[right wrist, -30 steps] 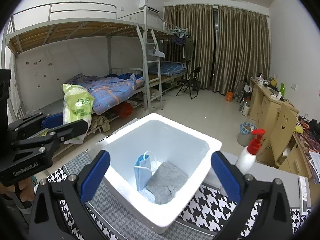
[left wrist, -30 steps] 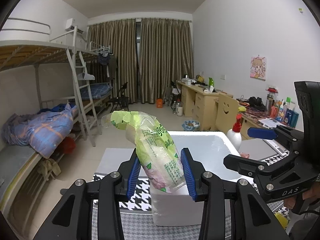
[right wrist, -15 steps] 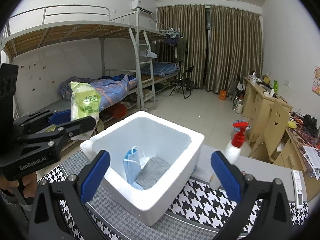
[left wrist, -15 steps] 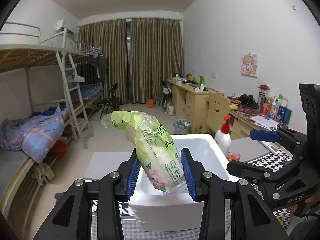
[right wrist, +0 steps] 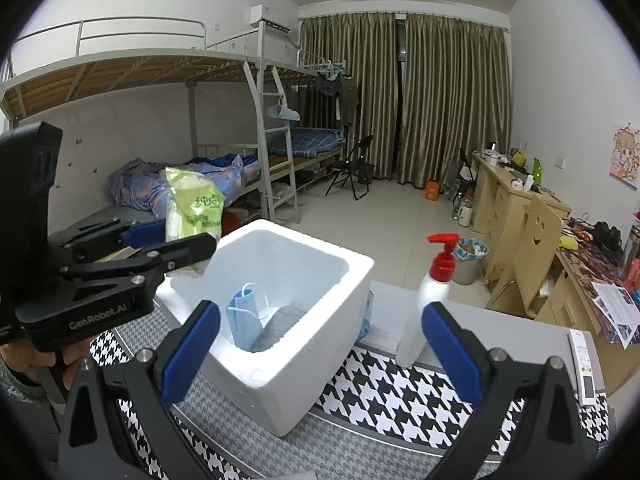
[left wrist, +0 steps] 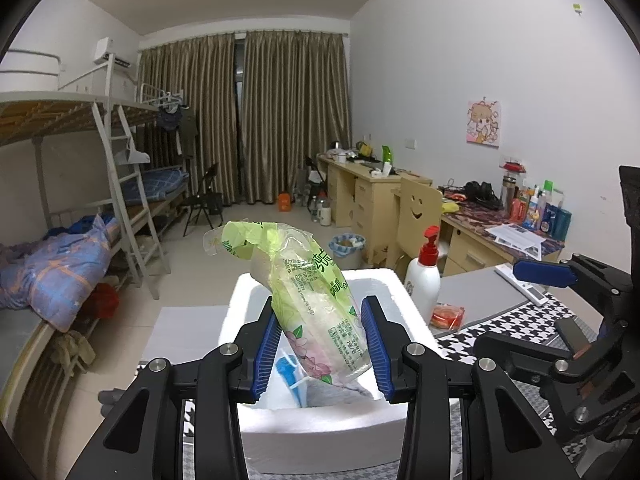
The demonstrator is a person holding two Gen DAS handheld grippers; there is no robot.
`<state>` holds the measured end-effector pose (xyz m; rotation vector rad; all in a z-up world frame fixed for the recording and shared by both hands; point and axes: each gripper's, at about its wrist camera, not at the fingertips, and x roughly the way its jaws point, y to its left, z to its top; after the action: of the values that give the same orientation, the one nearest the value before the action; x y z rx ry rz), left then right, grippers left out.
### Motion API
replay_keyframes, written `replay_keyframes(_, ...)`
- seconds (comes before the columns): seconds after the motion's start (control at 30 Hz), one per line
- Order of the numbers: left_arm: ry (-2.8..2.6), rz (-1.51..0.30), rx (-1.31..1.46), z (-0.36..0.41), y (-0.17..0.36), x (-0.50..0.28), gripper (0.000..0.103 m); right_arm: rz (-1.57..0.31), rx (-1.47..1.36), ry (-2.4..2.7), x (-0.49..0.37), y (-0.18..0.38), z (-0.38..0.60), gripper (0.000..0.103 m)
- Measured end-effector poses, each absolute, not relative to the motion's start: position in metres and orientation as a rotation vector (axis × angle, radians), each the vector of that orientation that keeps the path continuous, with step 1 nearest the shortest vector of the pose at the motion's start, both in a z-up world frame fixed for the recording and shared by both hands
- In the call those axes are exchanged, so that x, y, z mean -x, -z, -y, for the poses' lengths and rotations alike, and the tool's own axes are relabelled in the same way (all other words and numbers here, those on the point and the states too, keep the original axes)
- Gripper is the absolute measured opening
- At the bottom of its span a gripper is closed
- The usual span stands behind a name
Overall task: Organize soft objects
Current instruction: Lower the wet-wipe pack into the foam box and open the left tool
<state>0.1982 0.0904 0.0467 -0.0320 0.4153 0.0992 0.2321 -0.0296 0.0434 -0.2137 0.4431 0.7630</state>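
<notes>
Above the near rim of the white foam box (left wrist: 320, 436), the left tongs (left wrist: 322, 344) grip a green-printed plastic tissue pack (left wrist: 320, 300) between their blue pads (left wrist: 266, 354), pack tilted, its crumpled top leaning left and away. From the right wrist view the same pack (right wrist: 194, 208) sits over the box's left corner, held in the left tongs (right wrist: 176, 246), with a hand (right wrist: 52, 364) on the grip below. Right tongs (right wrist: 320, 352) stand wide, nothing between the blue pads (right wrist: 452, 352); box and bottle show through the gap. Foam box (right wrist: 288, 384) rests on a houndstooth mat (right wrist: 400, 396) over a grey surface (right wrist: 516, 332). Inside it: a blue face mask (right wrist: 244, 320) upright against the near-left wall, a folded grey cloth (right wrist: 280, 324) just beside it on the floor of the box. White pump bottle with red head (right wrist: 430, 300) stands upright right of the box, apart from it. A small red-orange packet (left wrist: 448, 316) lies on the surface near the bottle's base (left wrist: 423, 288). White remote-like item (right wrist: 582, 364) at the far right edge of the surface. Background: bunk bed (right wrist: 160, 72), rumpled blue bedding (right wrist: 136, 184), curtains (right wrist: 440, 104) drawn.
</notes>
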Motion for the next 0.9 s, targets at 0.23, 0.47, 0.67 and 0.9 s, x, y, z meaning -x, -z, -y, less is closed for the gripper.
replay_keyframes(0.23,-0.08,-0.433,0.031,-0.085,-0.043,-0.21,0.042,-0.449,0.222,-0.745,-0.231,-0.038,0.039,0.102)
replay_keyframes(0.47,-0.073,-0.459,0.023,-0.083,-0.037,-0.223,0.052,-0.443,0.216,-0.722,-0.23,-0.039,0.051,0.102)
replay_keyframes(0.67,-0.092,-0.476,0.029,-0.085,-0.034,-0.229,0.077,-0.444,0.205,-0.714,-0.23,-0.039,0.057,0.102)
replay_keyframes(0.9,-0.11,-0.47,0.032,-0.085,-0.034,-0.224,0.088,-0.44,0.194,-0.717,-0.229,-0.039,0.062,0.102)
